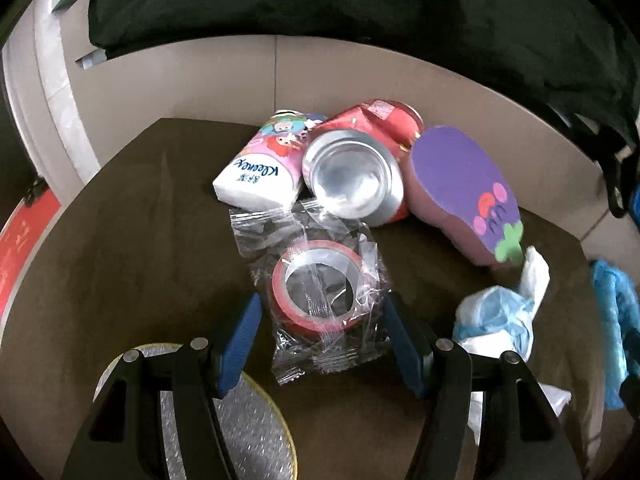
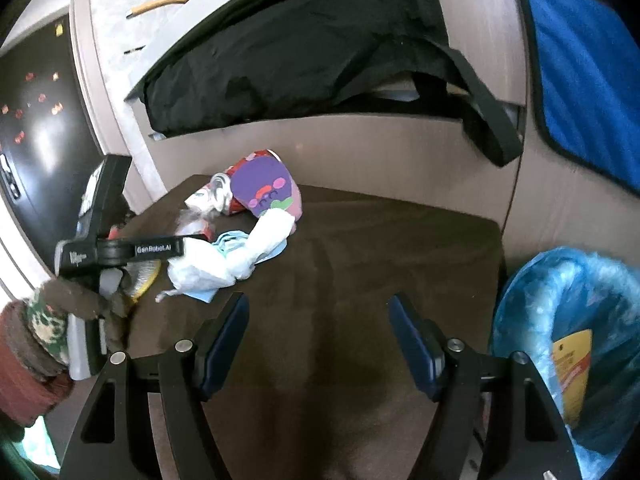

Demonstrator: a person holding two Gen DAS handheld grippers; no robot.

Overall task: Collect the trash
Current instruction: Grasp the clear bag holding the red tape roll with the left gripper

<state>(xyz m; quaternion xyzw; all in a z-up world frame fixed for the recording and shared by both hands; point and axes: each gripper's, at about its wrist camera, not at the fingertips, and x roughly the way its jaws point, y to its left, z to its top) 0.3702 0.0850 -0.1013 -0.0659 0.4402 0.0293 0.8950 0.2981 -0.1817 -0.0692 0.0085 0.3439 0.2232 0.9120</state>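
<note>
Your left gripper [image 1: 320, 312] straddles the bagged tape roll [image 1: 316, 288] at frame center, jaws apart (not clamped). Right gripper [image 2: 318, 316] gapes wide over bare table [image 2: 360, 248], w/ bin [image 2: 568, 320] lower right.

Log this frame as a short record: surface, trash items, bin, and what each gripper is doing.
surface: brown table
left gripper: open, straddling a tape roll in clear wrapper
right gripper: open, empty, above bare table
other items: crushed can, tissue pack, purple foam piece, crumpled tissues
bin: blue-lined bin at the table's right, yellow packet inside
</note>
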